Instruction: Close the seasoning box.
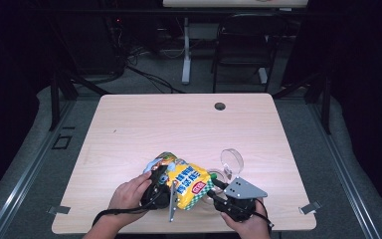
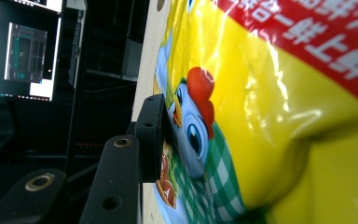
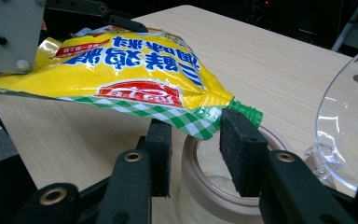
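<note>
Pouch: right now your glossy yellow plastic pouch with red and blue printing, a green-checked edge and a cartoon chicken sits near the front edge of the table, lifted between your two grippers; its green screw cap points toward your right side.
Jar: directly under that cap you have a clear jar with a beige round rim, standing on the table; its clear hinged lid is tipped up and open just behind it.
Left gripper: your left gripper presses against the chicken end of the pouch; in the left gripper view one black jaw lies against the film and the pouch covers the other, so I cannot tell how the jaws stand.
Right gripper: your right gripper has its jaws parted, one on each side of the pouch's checked corner beside the cap, with a gap showing and no clamp on it.
Hands: your left hand and right hand enter from the bottom edge.
Table: the light wooden rectangular table has a round dark cable hole near its far edge.
</note>
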The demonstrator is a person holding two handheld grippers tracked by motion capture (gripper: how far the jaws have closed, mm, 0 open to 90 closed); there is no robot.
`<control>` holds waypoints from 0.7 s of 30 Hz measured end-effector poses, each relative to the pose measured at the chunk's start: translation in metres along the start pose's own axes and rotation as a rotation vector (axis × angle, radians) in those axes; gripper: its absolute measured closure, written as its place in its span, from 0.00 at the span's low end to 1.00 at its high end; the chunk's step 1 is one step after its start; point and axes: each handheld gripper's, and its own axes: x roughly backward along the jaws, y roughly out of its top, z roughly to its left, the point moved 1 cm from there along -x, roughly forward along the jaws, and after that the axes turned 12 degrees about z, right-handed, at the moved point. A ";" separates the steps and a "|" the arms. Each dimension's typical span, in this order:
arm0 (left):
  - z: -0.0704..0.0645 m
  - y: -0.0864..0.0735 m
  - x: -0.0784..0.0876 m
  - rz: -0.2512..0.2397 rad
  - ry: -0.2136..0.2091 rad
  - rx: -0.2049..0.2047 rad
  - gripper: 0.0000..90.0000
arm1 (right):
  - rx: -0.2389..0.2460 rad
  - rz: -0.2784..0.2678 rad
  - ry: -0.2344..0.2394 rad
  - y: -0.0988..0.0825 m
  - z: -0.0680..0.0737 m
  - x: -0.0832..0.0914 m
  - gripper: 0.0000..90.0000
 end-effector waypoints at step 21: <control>-0.002 0.001 0.001 -0.009 0.015 -0.014 0.69 | 0.000 0.007 -0.017 -0.002 -0.004 -0.003 0.63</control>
